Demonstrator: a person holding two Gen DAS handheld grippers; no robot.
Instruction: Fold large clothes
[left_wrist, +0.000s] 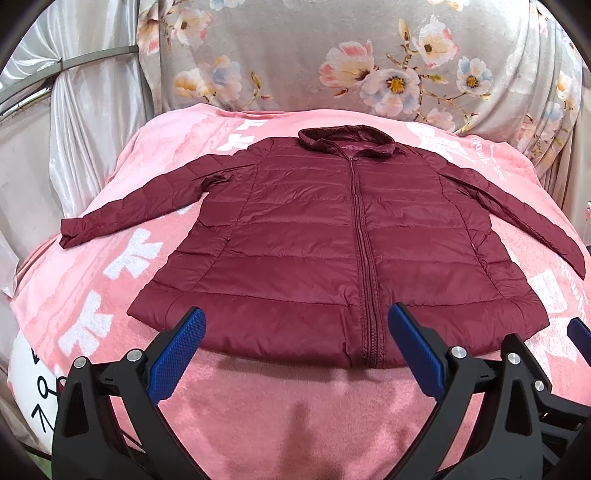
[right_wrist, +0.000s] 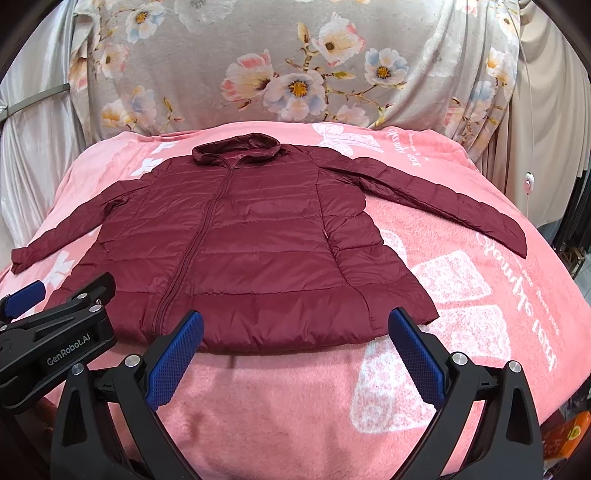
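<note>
A dark red puffer jacket (left_wrist: 314, 236) lies flat on a pink blanket (left_wrist: 258, 413). The front faces up and the zipper (left_wrist: 364, 258) is closed all the way to the collar (left_wrist: 345, 142). The collar is at the far end. The bottom hem is at the near end, close to both tongs. One sleeve (left_wrist: 136, 206) reaches out to the left side and the other sleeve (right_wrist: 439, 199) reaches out to the right side. Both sleeves lie flat on the blanket.

The blanket has white bows and white writing on it. It covers a soft, rounded thing, but I cannot tell if that is a bed or something else. Behind it hangs a grey cloth with big flowers (left_wrist: 369, 62). Shiny pale curtains (left_wrist: 85, 122) hang at the left.

The left tongs (left_wrist: 295, 325) float just above the near hem, near the bottom of the zipper. Their two blue pads (left_wrist: 177, 354) are wide apart and hold nothing. The right tongs (right_wrist: 295, 328) float above the near hem too, more toward the right corner of the jacket. Their blue pads (right_wrist: 417, 354) are wide apart too, with nothing between them.

In the right wrist view, the left tongs show at the left edge, over the left corner of the hem. Their black side has "GenRobot.AI" on it. A white cord with a small switch (right_wrist: 529, 181) hangs at the far right.
</note>
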